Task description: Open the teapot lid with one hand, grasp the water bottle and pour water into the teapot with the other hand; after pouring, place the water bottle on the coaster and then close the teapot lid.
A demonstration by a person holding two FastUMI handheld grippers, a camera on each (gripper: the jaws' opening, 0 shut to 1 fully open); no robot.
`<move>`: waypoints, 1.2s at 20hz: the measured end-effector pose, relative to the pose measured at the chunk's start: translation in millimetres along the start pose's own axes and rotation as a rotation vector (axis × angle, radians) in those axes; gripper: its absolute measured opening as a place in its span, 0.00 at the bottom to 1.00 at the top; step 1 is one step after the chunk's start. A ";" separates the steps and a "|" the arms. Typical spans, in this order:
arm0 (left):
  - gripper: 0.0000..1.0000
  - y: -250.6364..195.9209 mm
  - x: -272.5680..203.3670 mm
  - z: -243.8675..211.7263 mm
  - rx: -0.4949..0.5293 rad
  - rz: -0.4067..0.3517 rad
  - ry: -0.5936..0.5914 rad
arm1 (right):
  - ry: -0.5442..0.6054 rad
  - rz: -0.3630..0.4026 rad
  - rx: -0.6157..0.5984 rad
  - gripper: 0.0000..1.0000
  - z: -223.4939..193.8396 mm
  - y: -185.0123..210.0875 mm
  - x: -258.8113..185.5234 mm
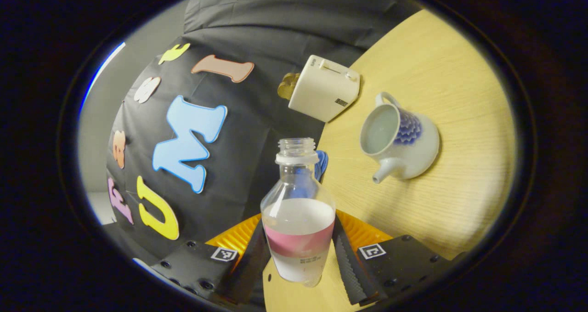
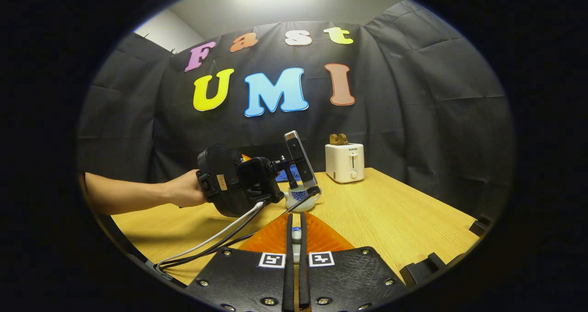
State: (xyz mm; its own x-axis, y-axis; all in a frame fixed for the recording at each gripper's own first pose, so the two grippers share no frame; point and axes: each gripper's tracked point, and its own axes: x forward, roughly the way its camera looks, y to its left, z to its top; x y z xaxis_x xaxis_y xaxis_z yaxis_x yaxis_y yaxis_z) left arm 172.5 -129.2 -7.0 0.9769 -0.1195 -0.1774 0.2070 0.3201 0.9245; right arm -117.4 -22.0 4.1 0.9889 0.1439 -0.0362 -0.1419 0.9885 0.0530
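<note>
My left gripper [image 1: 299, 231] is shut on a clear, uncapped water bottle [image 1: 298, 197] with a white and pink label. The white teapot [image 1: 397, 139] with a blue pattern stands on the wooden table, lid off and opening bare, to the right of the bottle's mouth and apart from it. A blue coaster [image 1: 321, 162] peeks out behind the bottle's neck. In the right gripper view, my right gripper [image 2: 296, 218] is shut on a small white teapot lid [image 2: 296, 234]. Beyond it, a hand holds the left gripper [image 2: 287, 169] over the teapot [image 2: 301, 197].
A white toaster [image 2: 344, 162] with toast in it stands at the back of the table [image 2: 404, 211], near the cloth wall. Cables [image 2: 220, 238] trail from the left gripper across the table's left part. The toaster [image 1: 324, 89] lies just beyond the teapot in the left gripper view.
</note>
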 end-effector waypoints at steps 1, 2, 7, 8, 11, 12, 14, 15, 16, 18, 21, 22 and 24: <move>0.87 -5.1 1.0 1.5 0.031 -0.010 0.006 | -0.004 -0.003 0.002 0.05 1.2 -0.6 0.0; 0.87 -7.7 2.5 2.7 0.054 -0.017 0.009 | -0.005 -0.006 0.004 0.04 1.2 -2.3 -0.9; 0.87 -11.0 7.6 9.7 0.197 -0.032 0.018 | -0.008 -0.012 0.023 0.04 2.0 -7.2 -1.4; 0.87 -13.7 11.7 11.0 0.227 -0.043 0.023 | -0.014 -0.013 0.021 0.04 2.0 -9.2 -2.0; 0.87 -20.0 11.8 13.8 0.290 -0.069 0.030 | -0.007 -0.009 0.021 0.04 0.2 -9.1 1.6; 0.87 -18.6 11.5 14.4 0.300 -0.069 0.029 | -0.006 -0.008 0.024 0.04 -0.6 -9.7 1.3; 0.87 -14.3 12.4 15.2 0.363 -0.062 0.038 | -0.002 -0.007 0.028 0.05 -2.0 -9.8 2.4; 0.87 -13.7 13.4 13.8 0.384 -0.063 0.046 | -0.006 -0.009 0.031 0.04 -0.7 -11.4 2.2; 0.87 -13.4 14.0 12.7 0.408 -0.066 0.054 | -0.010 -0.012 0.031 0.04 -0.1 -13.0 1.5; 0.87 -11.8 13.2 12.1 0.452 -0.070 0.062 | -0.013 -0.013 0.030 0.04 0.8 -13.5 0.6; 0.87 -7.1 13.2 14.3 0.523 -0.073 0.066 | -0.011 -0.008 0.028 0.04 0.6 -12.6 1.6; 0.87 -6.1 12.2 14.4 0.542 -0.078 0.070 | -0.008 -0.007 0.026 0.04 0.1 -12.1 2.5; 0.87 -5.5 12.1 15.9 0.589 -0.091 0.074 | -0.010 -0.006 0.027 0.04 0.9 -13.2 1.4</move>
State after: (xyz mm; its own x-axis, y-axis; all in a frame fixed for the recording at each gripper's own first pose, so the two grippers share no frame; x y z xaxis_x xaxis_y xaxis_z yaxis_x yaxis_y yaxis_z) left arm 182.3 -147.4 -8.9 0.9620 -0.0491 -0.2685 0.2465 -0.2659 0.9319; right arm -114.1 -35.0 4.3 0.9902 0.1370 -0.0269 -0.1345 0.9877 0.0795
